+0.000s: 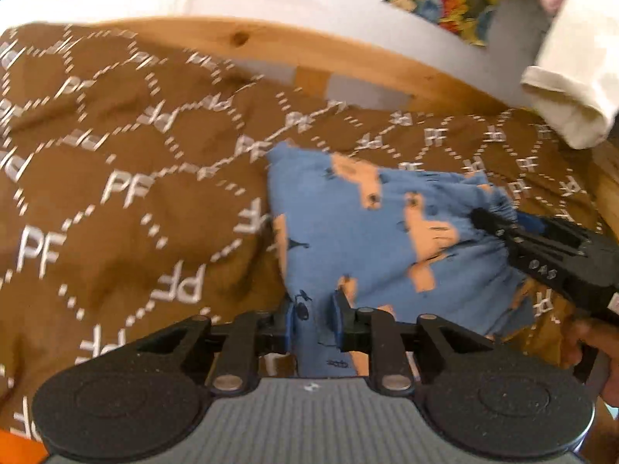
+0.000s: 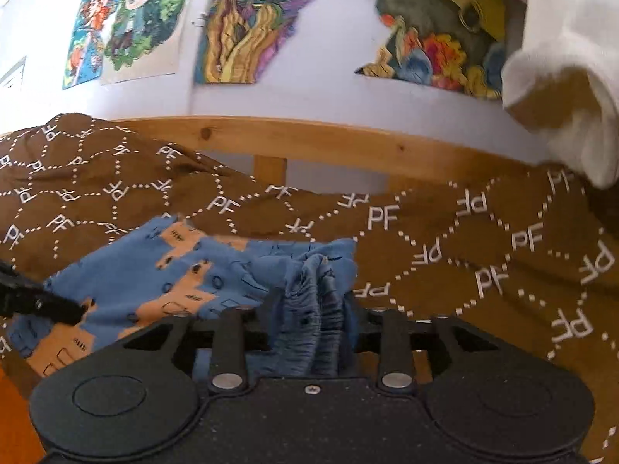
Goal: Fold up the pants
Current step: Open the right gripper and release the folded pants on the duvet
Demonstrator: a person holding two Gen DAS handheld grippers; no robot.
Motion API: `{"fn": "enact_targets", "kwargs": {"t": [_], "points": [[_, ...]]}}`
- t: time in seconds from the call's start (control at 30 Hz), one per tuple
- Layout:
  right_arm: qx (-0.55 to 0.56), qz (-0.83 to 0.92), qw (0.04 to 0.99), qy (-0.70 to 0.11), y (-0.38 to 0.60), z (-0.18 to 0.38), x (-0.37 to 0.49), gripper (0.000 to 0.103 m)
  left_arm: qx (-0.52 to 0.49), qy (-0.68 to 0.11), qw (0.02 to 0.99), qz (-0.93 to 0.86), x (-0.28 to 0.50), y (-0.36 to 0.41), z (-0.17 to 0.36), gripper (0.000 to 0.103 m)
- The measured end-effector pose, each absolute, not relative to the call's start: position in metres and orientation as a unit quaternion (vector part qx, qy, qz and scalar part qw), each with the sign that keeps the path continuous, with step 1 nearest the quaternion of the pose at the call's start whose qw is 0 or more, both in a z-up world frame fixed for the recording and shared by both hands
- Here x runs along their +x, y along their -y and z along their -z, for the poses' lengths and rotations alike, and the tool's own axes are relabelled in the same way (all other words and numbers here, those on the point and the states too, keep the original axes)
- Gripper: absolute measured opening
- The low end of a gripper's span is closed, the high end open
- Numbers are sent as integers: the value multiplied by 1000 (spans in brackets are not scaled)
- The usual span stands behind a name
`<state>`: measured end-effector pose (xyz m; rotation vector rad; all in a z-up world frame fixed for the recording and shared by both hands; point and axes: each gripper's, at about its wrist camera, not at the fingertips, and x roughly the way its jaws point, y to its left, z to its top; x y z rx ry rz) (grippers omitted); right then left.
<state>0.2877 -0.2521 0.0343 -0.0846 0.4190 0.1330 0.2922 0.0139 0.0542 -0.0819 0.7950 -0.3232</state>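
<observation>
Left wrist view: found the left tongs (image 1: 312, 309) parted, with a slack edge of the small blue cotton pants with orange animal print (image 1: 367, 212) lying between the pads and no clear pinch on it. Saw the right tongs (image 1: 479, 218) reaching in from the right to the gathered waistband, gripped by a hand (image 1: 584, 344) at the lower right edge. Right wrist view: saw that bunched elastic waistband filling the gap between the right fingers; could not tell whether pressed or merely resting there. Found the pants spread, crumpled and roughly flat, on a brown bedspread printed with white dotted hexagons and "PF" letters (image 1: 116, 193). Beyond it, noted a pale pine bed rail (image 1: 348, 54), a cream knitted cloth (image 1: 572, 89) hanging at the right, and colourful posters (image 2: 240, 19) on the white wall.
</observation>
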Motion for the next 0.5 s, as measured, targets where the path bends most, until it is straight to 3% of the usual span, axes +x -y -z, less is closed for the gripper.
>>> {"fn": "enact_targets", "kwargs": {"t": [0.07, 0.23, 0.43, 0.5], "points": [[-45, -55, 976, -207, 253, -33, 289, 62, -40, -386, 910, 144, 290, -18, -54, 44], [-55, -5, 974, -218, 258, -33, 293, 99, -39, -393, 911, 120, 291, -27, -57, 59], [-67, 33, 975, -208, 258, -41, 279, 102, -30, -386, 918, 83, 285, -32, -68, 93], [-79, 39, 976, -199, 254, -44, 274, 102, -31, -379, 922, 78, 279, -33, -75, 97]]}}
